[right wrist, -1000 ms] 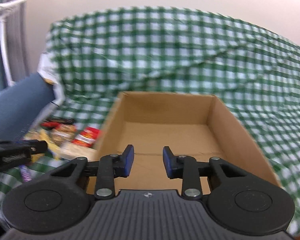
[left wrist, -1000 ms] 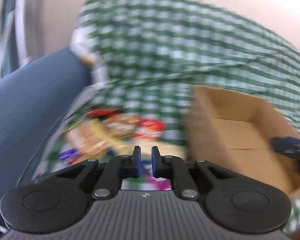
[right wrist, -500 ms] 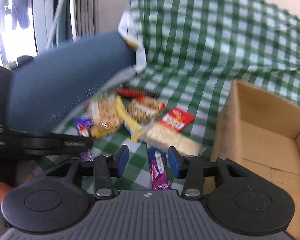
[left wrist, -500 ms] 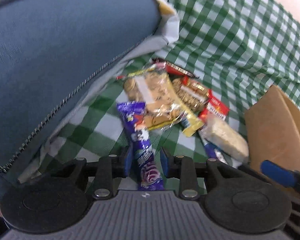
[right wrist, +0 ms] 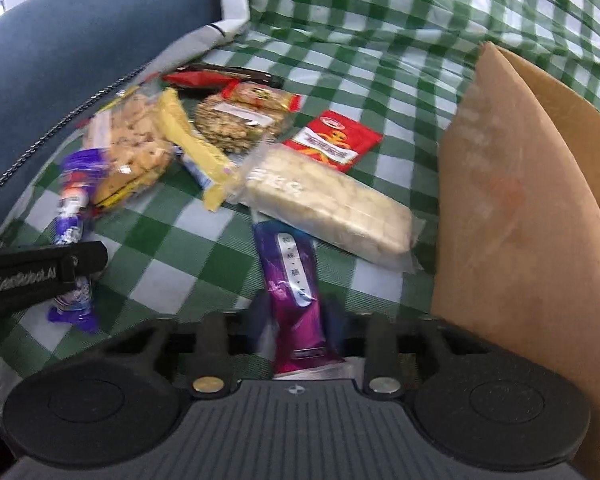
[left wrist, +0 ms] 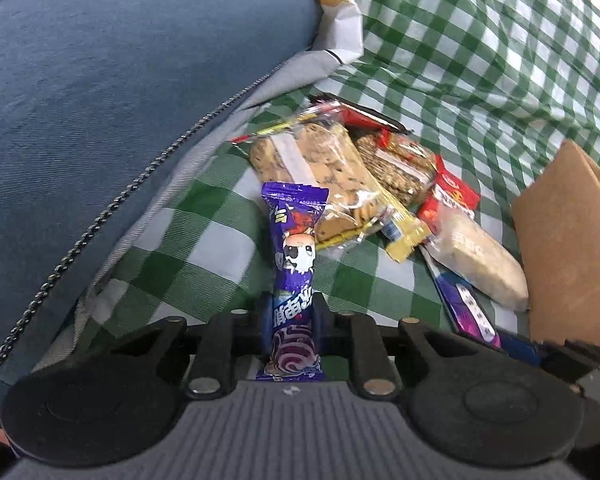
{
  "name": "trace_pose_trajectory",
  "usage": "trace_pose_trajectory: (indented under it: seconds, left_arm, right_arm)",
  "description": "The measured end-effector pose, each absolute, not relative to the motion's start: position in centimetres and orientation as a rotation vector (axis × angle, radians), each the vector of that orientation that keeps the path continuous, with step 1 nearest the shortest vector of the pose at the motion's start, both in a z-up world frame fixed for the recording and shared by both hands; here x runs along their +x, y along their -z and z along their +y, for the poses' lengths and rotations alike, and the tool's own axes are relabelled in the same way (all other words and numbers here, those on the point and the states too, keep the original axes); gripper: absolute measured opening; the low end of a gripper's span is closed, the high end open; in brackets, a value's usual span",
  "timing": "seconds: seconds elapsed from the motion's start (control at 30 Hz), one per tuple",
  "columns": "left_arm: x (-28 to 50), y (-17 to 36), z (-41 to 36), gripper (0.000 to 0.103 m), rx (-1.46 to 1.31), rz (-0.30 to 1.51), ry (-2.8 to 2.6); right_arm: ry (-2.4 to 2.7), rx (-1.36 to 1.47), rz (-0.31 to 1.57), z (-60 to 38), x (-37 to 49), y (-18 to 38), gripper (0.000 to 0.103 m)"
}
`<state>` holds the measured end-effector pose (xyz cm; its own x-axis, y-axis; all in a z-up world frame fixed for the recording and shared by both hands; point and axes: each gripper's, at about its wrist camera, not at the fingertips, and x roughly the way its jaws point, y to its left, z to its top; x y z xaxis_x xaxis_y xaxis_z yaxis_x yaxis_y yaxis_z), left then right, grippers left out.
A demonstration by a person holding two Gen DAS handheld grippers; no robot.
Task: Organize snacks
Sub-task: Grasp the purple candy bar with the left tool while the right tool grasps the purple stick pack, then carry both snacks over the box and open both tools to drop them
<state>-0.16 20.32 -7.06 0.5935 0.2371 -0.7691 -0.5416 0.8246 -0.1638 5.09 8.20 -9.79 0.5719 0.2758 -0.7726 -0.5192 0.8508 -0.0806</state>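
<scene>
left wrist: left gripper (left wrist: pixel 290 320) closing on purple bar (left wrist: pixel 292 256); right gripper (right wrist: pixel 296 320) closing, seemingly gripping magenta bar (right wrist: pixel 292 280).

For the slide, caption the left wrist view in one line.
Left gripper closing on a purple snack bar, beside the snack pile and cardboard box on a green checked cloth.

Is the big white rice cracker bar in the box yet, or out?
Out. The rice cracker bar lies on the checked cloth, beside the cardboard box, among the other snacks.

Probably a home: gingham cloth (left wrist: pixel 440 60), cushion (left wrist: pixel 100 100)
</scene>
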Motion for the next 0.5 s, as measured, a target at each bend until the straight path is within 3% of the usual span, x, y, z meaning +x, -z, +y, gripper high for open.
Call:
trace_pose_trajectory:
  seconds: [0.27,0.5]
  left_arm:
    - [-1.7,5.4,20.4,0.020,-0.499,0.820,-0.334]
    - [-2.1,6.5,17.9,0.020,-0.492,1.002,-0.167]
  right_arm:
    - [-0.527,-0.279,0.840,6.9,2.8,8.1,0.024]
    - [-0.548,-0.281,0.884,4.7,-1.1,7.0,0.024]
